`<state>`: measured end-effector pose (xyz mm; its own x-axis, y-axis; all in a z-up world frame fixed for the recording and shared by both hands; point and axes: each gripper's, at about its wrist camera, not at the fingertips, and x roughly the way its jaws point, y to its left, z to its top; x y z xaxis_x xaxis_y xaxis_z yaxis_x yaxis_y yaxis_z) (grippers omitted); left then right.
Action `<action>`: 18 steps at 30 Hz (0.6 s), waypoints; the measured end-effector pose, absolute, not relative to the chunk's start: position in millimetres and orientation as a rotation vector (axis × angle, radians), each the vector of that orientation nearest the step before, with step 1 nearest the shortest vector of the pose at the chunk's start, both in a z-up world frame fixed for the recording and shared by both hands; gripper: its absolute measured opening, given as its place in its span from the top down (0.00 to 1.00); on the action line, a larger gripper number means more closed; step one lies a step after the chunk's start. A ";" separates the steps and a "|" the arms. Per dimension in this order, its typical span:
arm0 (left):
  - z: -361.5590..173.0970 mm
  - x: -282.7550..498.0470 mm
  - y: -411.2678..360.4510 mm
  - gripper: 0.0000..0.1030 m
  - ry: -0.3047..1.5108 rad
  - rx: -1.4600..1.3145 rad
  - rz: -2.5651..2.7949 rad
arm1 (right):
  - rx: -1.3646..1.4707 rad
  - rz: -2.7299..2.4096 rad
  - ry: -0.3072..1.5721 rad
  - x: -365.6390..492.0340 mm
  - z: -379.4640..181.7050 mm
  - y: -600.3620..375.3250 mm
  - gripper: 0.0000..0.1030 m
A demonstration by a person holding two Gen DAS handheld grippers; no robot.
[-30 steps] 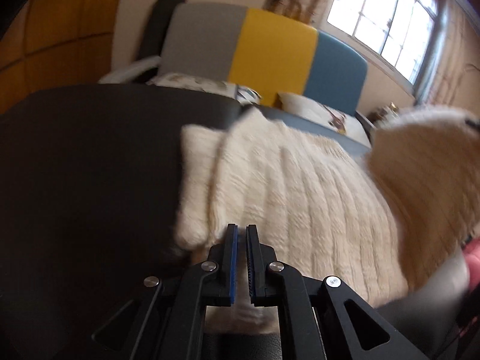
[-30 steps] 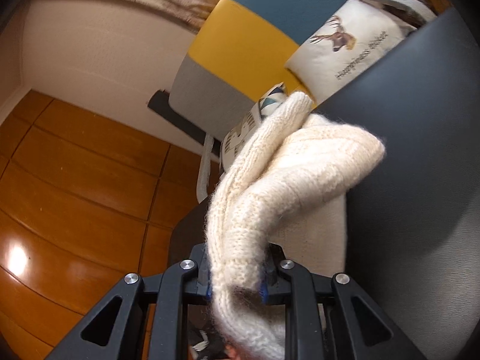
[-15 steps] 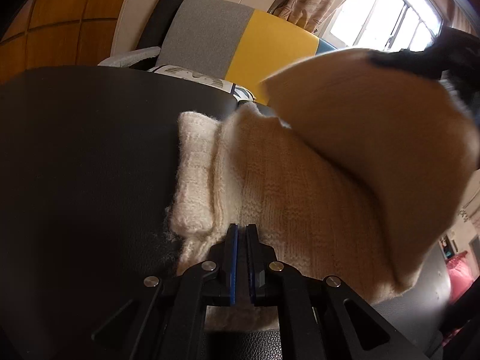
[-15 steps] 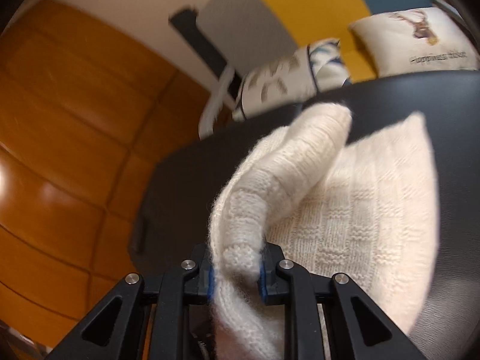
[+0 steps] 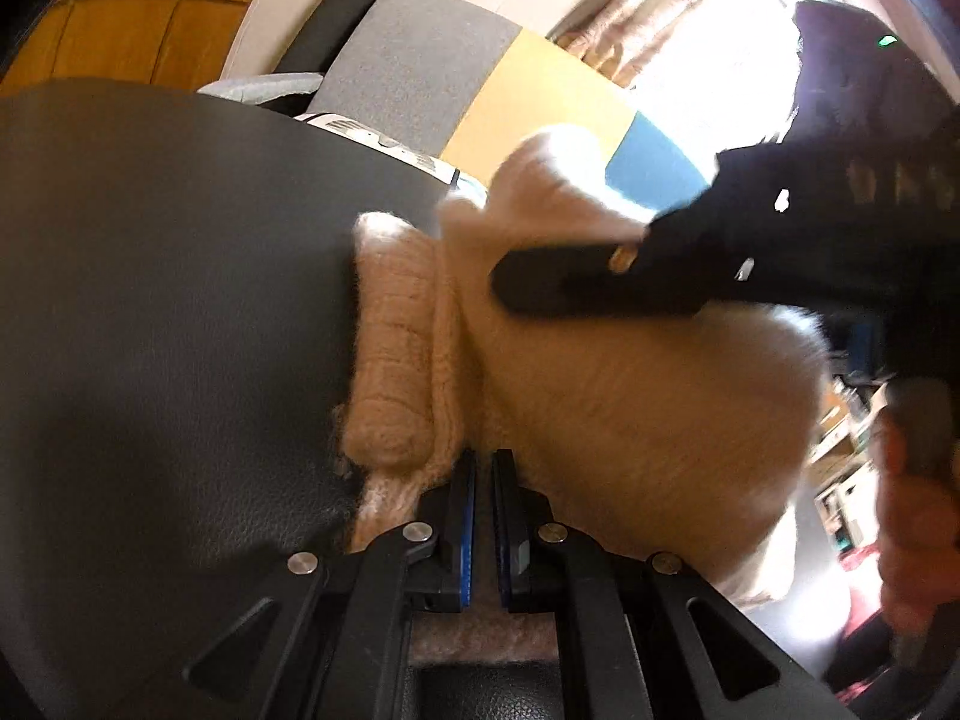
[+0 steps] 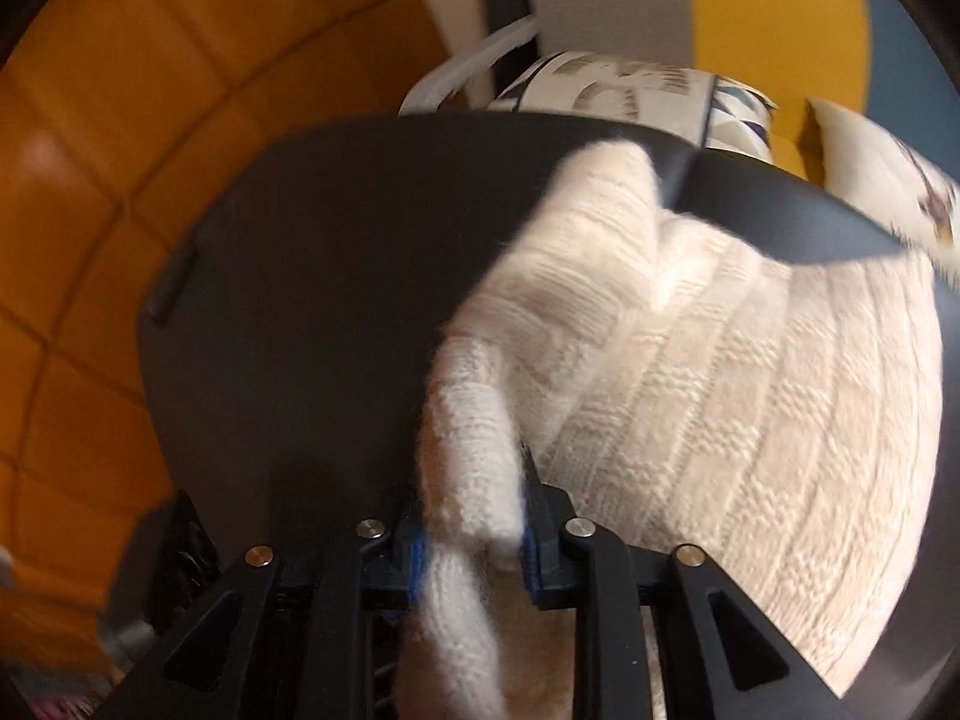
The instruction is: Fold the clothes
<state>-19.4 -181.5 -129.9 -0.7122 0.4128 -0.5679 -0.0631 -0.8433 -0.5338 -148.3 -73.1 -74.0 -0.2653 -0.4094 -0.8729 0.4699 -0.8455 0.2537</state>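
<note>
Where it lies on the black table (image 6: 312, 276), the sweater (image 6: 750, 396) is a cream knit, ribbed and faintly checked in texture, with a fuzzy nap along its edges. Its body spreads flat over the right part of the table in the right wrist view. One sleeve (image 6: 540, 324) rises off the body as a thick roll and runs down into the right gripper (image 6: 474, 534). That gripper's jaws are opening, with the sleeve's cuff between the blue pads; the knit fills the gap, though whether the pads press on it at this instant is hard to tell through the blur.

In the left wrist view a second folded strip of the sweater (image 5: 396, 360) lies along the body's left edge, and the rest bulges up in a blurred mound to the right. The left gripper (image 5: 483, 531) sits low at the near hem, its jaws nearly together with only a thin slit between the pads; fabric lies under and behind them, and a grip on a thin layer cannot be confirmed. The right gripper's black body (image 5: 690, 264) crosses above the mound.

Beyond the table stand a grey, yellow and blue chair back (image 5: 432, 66) and printed cushions (image 6: 630, 84). No containers are visible.
</note>
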 end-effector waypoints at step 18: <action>-103.7 52.9 -177.7 0.91 -0.683 -0.883 2.595 | 1.157 -2.434 -0.207 -23.7 -59.9 70.4 0.89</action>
